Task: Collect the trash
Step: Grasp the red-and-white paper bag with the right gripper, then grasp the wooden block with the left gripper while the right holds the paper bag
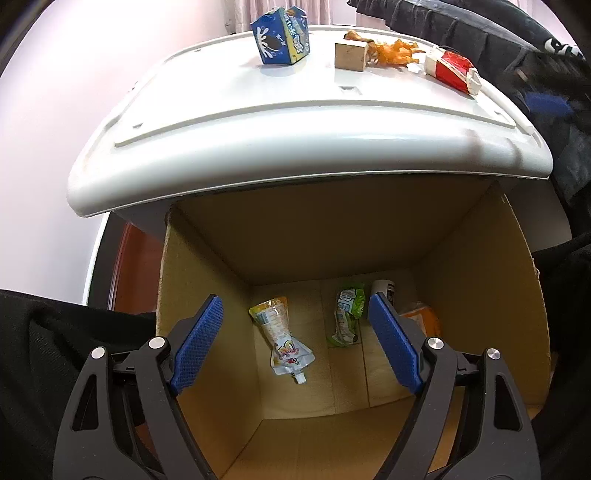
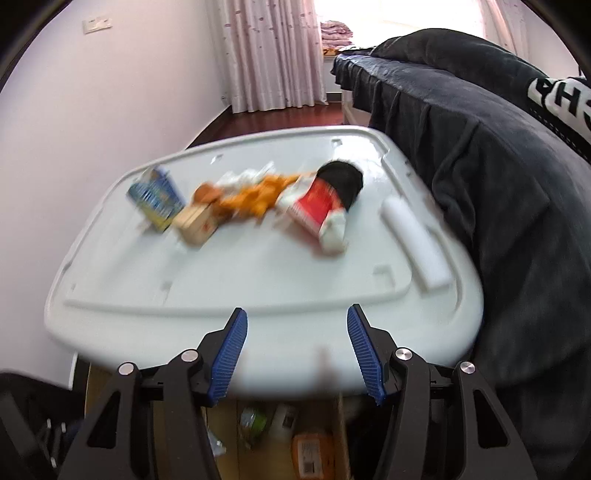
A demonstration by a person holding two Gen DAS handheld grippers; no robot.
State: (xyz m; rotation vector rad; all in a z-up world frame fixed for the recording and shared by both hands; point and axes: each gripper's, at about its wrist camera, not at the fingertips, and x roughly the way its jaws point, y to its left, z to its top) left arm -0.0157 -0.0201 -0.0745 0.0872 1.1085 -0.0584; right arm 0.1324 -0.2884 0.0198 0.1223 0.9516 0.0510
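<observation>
My left gripper [image 1: 295,310] hangs open over a cardboard box [image 1: 480,295] with nothing between its blue pads. On the box floor lie a drink pouch [image 1: 282,336], a green wrapper [image 1: 347,314], a white cup [image 1: 384,290] and an orange packet [image 1: 421,317]. On the white tabletop [image 1: 295,110] behind stand a blue carton [image 1: 282,35], a wooden block [image 1: 351,55], orange peel [image 1: 397,51] and a red-and-white carton [image 1: 454,70]. My right gripper [image 2: 297,314] is open and empty above the table's near edge; the red carton [image 2: 321,206], orange peel [image 2: 255,195], block [image 2: 195,221] and blue carton [image 2: 157,195] lie blurred beyond it.
A white foam strip [image 2: 413,247] lies near the table's right edge. A bed under a dark blanket [image 2: 498,166] runs close along the right. A pale wall [image 2: 92,110] is on the left, curtains [image 2: 266,55] at the back. A dark sleeve [image 1: 55,350] is at the lower left.
</observation>
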